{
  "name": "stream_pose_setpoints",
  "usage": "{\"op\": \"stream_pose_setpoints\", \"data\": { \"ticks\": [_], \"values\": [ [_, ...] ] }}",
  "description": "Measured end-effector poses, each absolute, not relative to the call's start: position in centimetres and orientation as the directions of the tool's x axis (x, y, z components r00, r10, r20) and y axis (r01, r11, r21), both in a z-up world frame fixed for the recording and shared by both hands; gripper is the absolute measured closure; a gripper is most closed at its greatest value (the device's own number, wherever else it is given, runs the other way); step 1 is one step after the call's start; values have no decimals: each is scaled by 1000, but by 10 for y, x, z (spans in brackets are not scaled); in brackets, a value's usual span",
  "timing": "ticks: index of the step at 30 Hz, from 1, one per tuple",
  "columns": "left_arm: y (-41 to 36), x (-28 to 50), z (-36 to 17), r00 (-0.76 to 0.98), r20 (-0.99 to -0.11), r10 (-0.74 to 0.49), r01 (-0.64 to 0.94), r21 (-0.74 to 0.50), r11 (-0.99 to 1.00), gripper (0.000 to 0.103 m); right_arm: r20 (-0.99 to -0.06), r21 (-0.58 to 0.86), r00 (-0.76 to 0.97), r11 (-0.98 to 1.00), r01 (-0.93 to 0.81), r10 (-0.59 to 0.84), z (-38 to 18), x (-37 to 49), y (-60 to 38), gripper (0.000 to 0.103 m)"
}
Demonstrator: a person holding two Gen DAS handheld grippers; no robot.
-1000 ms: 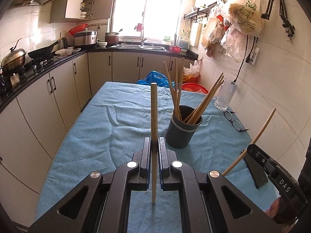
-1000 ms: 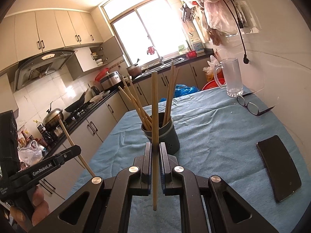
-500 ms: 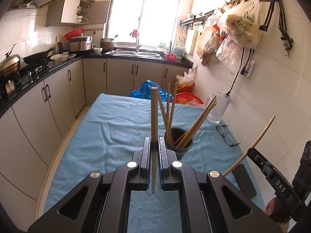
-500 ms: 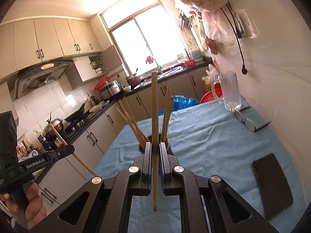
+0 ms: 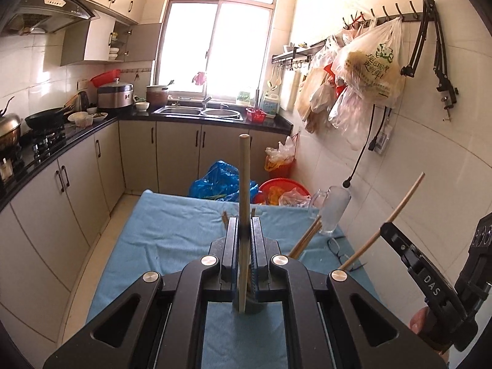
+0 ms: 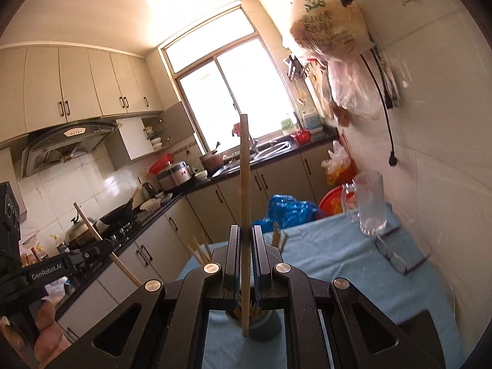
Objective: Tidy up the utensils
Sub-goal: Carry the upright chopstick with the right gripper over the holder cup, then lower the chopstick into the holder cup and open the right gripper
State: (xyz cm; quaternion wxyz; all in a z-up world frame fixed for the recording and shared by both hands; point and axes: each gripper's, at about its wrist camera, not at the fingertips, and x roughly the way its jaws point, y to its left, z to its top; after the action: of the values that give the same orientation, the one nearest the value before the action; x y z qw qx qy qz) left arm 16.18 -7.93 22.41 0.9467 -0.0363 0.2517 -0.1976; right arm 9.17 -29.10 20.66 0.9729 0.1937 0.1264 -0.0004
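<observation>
My left gripper (image 5: 244, 230) is shut on an upright wooden chopstick (image 5: 244, 184). Its lower end hangs over the dark grey utensil holder (image 5: 250, 307), which is mostly hidden under the jaws. Several chopsticks (image 5: 304, 240) lean out of the holder. My right gripper (image 6: 245, 236) is shut on another upright chopstick (image 6: 245, 184), its lower end over the holder (image 6: 261, 326), which has chopsticks inside. Each gripper shows in the other's view, the right one (image 5: 396, 236) at right, the left one (image 6: 92, 247) at left.
The table has a blue cloth (image 5: 172, 233). A glass mug (image 6: 369, 206) and eyeglasses (image 6: 393, 255) lie by the right wall. A dark flat object (image 6: 430, 332) lies at the front right. Counters and cabinets (image 5: 77, 169) run along the left.
Both grippers have risen and moved in over the holder, which now sits beneath the jaws instead of ahead of them. Both keep their chopsticks.
</observation>
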Motion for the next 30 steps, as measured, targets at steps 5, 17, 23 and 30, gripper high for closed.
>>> {"op": "stream_pose_setpoints", "data": {
  "ticks": [5,17,23,30],
  "values": [
    [-91,189,220,778,-471,-417,363,-205,909,97,-239,361,971,930,73,16,213,121,-288,95],
    [-107,230,177,736,-512,-442,370,-242,897,97,-321,331,947,940,87,25,173,174,-284,95],
    [-106,235,154,719,-540,-438,365,-243,899,97,-354,320,935,944,85,36,153,177,-279,95],
    [-101,238,135,707,-568,-422,348,-240,906,97,-403,323,914,942,92,49,129,180,-273,95]
  ]
}}
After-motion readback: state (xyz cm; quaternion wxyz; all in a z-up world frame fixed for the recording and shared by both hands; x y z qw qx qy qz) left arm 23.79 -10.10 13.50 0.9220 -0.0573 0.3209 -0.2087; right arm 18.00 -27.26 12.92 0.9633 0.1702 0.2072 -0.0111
